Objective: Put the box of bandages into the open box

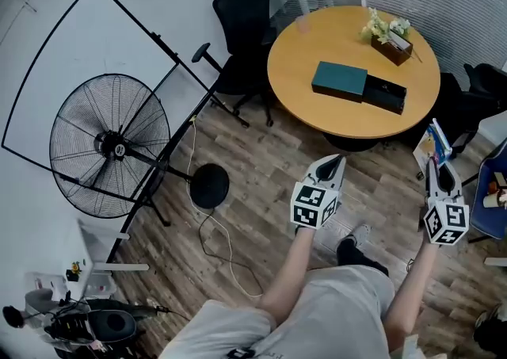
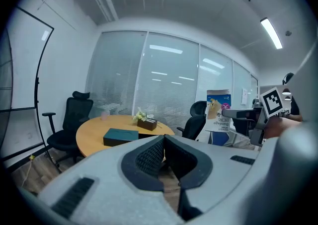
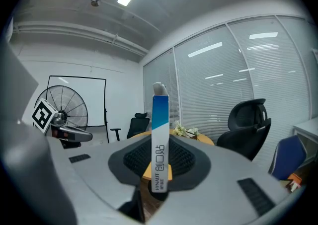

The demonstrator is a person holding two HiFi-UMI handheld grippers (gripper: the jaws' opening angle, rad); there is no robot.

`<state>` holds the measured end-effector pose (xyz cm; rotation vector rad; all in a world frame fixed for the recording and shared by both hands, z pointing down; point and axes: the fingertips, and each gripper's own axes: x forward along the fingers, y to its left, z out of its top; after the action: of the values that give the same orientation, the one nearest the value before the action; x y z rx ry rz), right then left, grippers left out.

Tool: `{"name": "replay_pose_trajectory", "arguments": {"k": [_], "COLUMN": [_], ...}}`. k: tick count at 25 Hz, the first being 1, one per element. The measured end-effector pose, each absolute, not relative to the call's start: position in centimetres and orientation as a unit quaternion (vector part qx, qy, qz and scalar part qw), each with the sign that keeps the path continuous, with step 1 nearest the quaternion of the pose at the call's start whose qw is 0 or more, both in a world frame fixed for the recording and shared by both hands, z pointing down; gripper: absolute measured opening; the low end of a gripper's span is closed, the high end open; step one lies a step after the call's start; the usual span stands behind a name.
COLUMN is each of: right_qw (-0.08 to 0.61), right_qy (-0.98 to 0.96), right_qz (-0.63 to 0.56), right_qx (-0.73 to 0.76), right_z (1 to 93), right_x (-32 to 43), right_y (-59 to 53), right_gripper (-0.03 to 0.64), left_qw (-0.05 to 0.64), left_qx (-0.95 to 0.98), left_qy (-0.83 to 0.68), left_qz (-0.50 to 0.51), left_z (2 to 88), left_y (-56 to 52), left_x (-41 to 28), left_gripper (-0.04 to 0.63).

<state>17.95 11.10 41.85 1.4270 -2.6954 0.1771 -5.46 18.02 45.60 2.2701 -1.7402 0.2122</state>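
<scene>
My right gripper point(image 1: 432, 166) is shut on the box of bandages point(image 1: 433, 146), a slim blue and white carton that stands upright, edge-on, between the jaws point(image 3: 160, 134). The left gripper view shows the same carton point(image 2: 219, 110) from its broad face. My left gripper point(image 1: 339, 161) is level with it to the left, jaws together with nothing between them point(image 2: 164, 139). Ahead on the round wooden table point(image 1: 301, 56) lies a dark open box point(image 1: 385, 94) beside its teal lid point(image 1: 339, 81). Both grippers hover over the floor, short of the table.
A small box of flowers point(image 1: 390, 36) sits at the table's far side. A black office chair point(image 1: 242, 24) stands left of the table. A large standing fan point(image 1: 109, 143), a whiteboard frame and a loose cable occupy the left floor. A blue chair point(image 1: 495, 191) is at the right.
</scene>
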Motion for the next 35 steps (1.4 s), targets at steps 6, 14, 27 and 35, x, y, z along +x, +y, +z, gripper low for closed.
{"name": "replay_pose_trajectory", "arguments": {"k": [6,14,27,35], "right_qw": [0.033,0.020,0.025,0.045], "right_qy": [-0.884,-0.872,-0.862,-0.863], "right_qz": [0.049,0.049,0.056,0.050], "right_qx": [0.465,0.486,0.504,0.501], "right_z": [40.5,39.8,41.5,42.4], "right_x": [16.8,17.2,18.1,16.3], "right_y": [5.9,0.6,-4.2,-5.2], "right_gripper": [0.078,0.078,0.078,0.078], "left_qw": [0.132,0.118,0.131,0.135], "left_qx": [0.789,0.793,0.790,0.791], "left_qy": [-0.595,-0.592,-0.592,-0.592], "left_qz": [0.080,0.085,0.094,0.080], "left_z": [45.7,44.2,45.7,45.5], "left_y": [13.2,7.4,3.1,0.9], "left_x": [-5.8,-6.5,-7.1,-9.0], "left_gripper": [0.009,0.011,0.011,0.011]}}
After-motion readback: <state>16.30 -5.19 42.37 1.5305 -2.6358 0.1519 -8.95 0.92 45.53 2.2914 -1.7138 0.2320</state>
